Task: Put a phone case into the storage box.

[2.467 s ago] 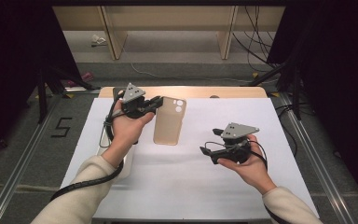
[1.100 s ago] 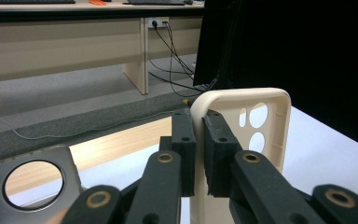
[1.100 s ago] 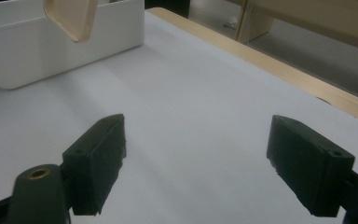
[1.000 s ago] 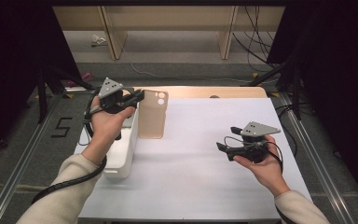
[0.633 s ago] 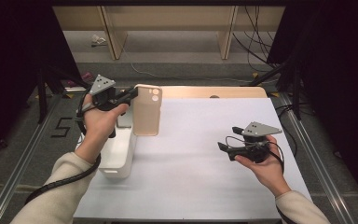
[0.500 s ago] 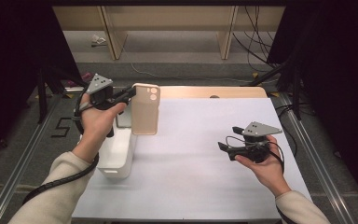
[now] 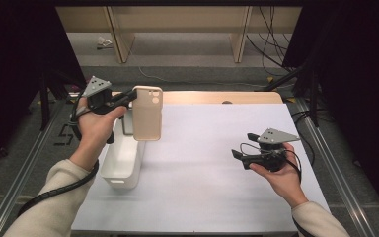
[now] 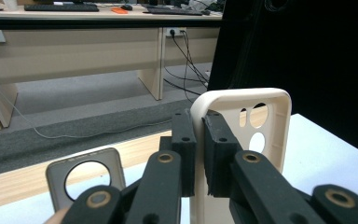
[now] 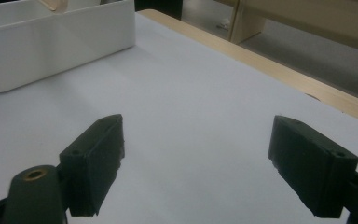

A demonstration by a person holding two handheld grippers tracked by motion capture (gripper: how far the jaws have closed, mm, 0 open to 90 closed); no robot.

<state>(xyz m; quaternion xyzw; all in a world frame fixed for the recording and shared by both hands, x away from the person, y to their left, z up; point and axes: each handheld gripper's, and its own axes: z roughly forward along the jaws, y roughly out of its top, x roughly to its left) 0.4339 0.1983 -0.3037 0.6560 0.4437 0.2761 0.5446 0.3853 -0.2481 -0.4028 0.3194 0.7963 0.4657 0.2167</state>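
A beige phone case [image 7: 148, 114] hangs upright in the air over the far end of a white bin [image 7: 109, 180] at the table's left. My left gripper [image 7: 131, 97] is shut on the case's top left edge. In the left gripper view the jaws [image 8: 199, 140] pinch the rim of the case [image 8: 270, 126] beside its camera holes. My right gripper [image 7: 238, 158] is held low over the right side of the white table mat [image 7: 202, 187]. Its jaws [image 9: 214, 172] are wide open with nothing between them.
A grey phone case [image 8: 86, 179] with a large round hole stands below the left gripper. The white bin [image 9: 51, 42] lies far across the mat from the right gripper. A wooden table edge [image 7: 217, 97] runs along the back, with desks and cables beyond.
My left gripper carried the beige case from the middle of the table leftward and up over the bin, turning it upright. The right hand drifted slightly right and stayed open.
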